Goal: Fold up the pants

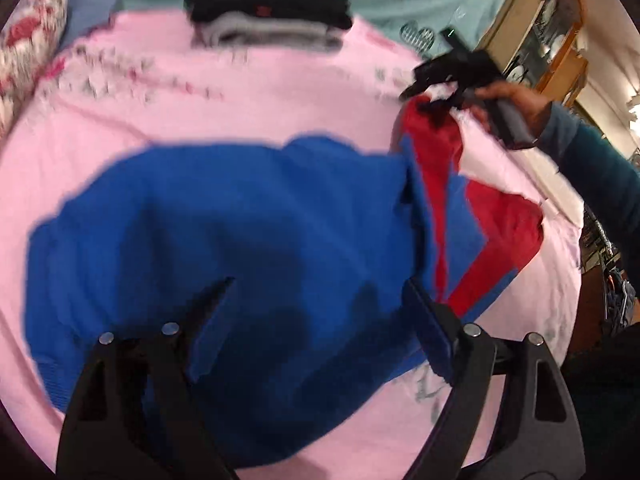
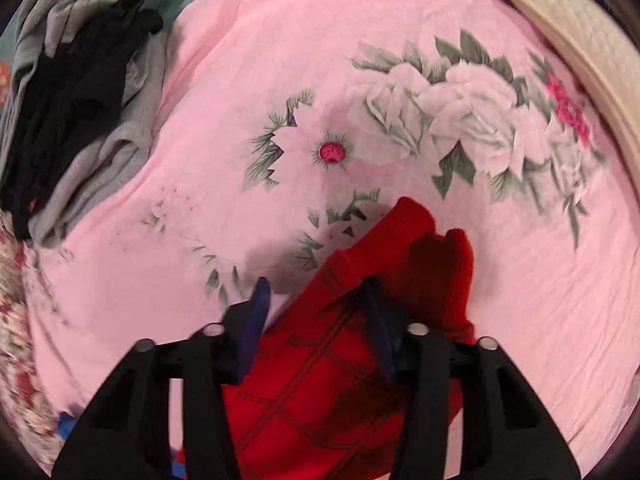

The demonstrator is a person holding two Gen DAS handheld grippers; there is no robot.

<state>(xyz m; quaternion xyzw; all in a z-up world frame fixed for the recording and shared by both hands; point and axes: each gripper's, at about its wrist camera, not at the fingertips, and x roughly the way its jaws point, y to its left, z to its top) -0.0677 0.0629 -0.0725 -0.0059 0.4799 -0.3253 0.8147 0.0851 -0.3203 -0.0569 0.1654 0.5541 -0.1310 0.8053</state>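
Blue pants (image 1: 224, 232) with red lower legs (image 1: 504, 224) lie spread on a pink floral bedsheet (image 1: 240, 96). My left gripper (image 1: 318, 286) hovers open over the blue part, its fingers wide apart and empty. A hand holds my right gripper (image 1: 440, 76) at the red cuffs on the far right. In the right wrist view the red legs (image 2: 328, 380) with a dark web pattern run between and under the fingers of the right gripper (image 2: 316, 286). Its jaws stand apart, and the ribbed cuffs (image 2: 404, 224) reach past the fingertips.
A stack of folded dark and grey clothes (image 1: 268, 8) (image 2: 80, 80) sits at the sheet's far edge. A floral pillow (image 1: 28, 40) lies on one side and a cream pillow (image 2: 580, 40) on another. Wooden shelves (image 1: 540, 40) stand beyond the bed. A sleeve (image 1: 600, 168) reaches in.
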